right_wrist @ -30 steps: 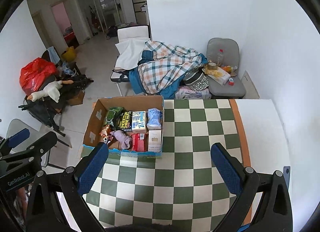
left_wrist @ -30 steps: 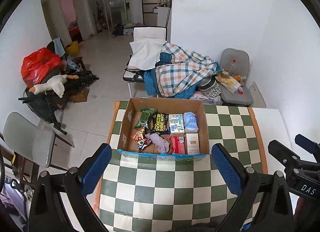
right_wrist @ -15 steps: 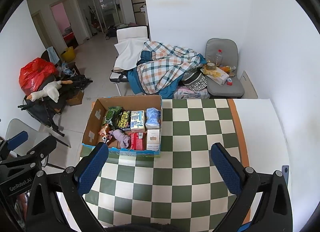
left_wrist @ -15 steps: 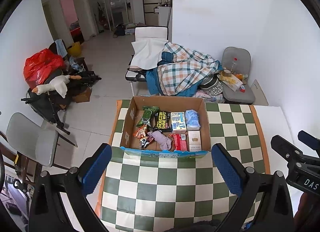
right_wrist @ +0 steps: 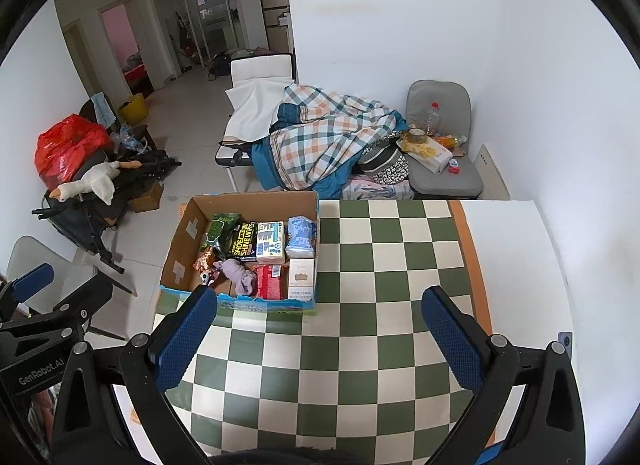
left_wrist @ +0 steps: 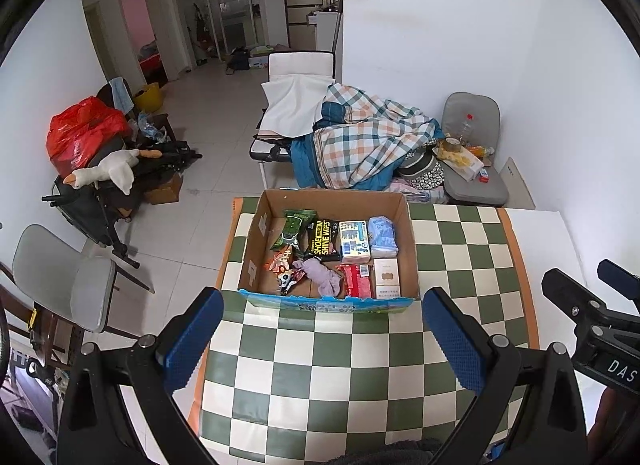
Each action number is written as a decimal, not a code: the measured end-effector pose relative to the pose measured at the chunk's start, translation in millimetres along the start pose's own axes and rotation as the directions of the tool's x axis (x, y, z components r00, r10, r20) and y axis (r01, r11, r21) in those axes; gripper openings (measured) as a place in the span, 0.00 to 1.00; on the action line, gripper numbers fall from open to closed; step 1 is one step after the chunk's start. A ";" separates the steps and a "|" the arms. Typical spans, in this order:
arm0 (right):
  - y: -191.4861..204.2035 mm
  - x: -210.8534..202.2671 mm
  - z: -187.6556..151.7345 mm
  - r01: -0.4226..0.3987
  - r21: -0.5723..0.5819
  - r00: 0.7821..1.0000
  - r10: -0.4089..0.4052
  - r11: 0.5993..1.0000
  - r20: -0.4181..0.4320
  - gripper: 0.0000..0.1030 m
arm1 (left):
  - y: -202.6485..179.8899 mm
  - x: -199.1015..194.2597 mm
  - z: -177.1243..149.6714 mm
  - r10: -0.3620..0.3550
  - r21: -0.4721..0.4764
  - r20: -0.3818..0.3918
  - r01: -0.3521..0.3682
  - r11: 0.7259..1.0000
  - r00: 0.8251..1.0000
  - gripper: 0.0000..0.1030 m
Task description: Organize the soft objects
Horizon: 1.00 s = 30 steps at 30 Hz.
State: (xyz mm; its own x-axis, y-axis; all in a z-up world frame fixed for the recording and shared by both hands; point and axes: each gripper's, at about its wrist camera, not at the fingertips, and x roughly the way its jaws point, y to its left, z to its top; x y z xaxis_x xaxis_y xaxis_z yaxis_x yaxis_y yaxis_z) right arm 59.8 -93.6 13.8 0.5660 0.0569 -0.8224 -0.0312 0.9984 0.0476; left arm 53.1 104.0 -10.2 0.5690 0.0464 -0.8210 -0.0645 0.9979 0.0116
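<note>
Cardboard box [left_wrist: 408,241] sits at far left part of checkered table [left_wrist: 360,365], soft packs inside: tissue pack [left_wrist: 383,236], wipes pack [left_wrist: 324,241], lilac cloth [left_wrist: 325,277], snack bags [left_wrist: 282,265].

Left gripper [left_wrist: 320,341] and right gripper [right_wrist: 320,339] both above near edge, blue pads wide apart, nothing between.

Scene fits both packing finished and sorting to come.

If reaching in: come from above, pinch 1 pack by middle, avoid box wall, squeeze gently.
</note>
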 end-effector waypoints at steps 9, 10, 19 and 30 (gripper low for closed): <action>-3.0 -0.9 -2.8 0.018 0.000 1.000 -0.018 1.000 -0.009 1.00 | -4.7 -2.4 -3.7 0.003 0.005 -0.012 -0.003 1.000 1.000 0.99; -4.6 -0.7 -3.5 0.018 0.001 1.000 -0.018 1.000 -0.010 1.00 | -4.8 -1.8 -2.5 0.003 0.004 -0.013 -0.003 1.000 1.000 0.99; -6.2 -1.4 -2.9 0.035 0.004 0.999 -0.035 0.999 -0.006 1.00 | -4.9 -3.1 -2.0 -0.002 0.005 -0.016 0.002 1.000 1.000 0.99; -7.3 -1.4 0.6 0.059 0.004 0.998 -0.059 0.998 0.001 1.00 | -5.7 -3.6 0.3 0.000 0.002 -0.020 0.000 1.000 1.000 0.99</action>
State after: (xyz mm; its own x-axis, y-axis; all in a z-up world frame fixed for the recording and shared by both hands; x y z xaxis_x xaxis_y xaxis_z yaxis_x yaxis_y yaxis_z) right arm 59.7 -100.9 14.9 0.5679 -0.0019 -0.8231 0.0055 1.0000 0.0015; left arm 51.6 98.2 -7.1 0.5524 0.0451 -0.8323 -0.0630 0.9979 0.0122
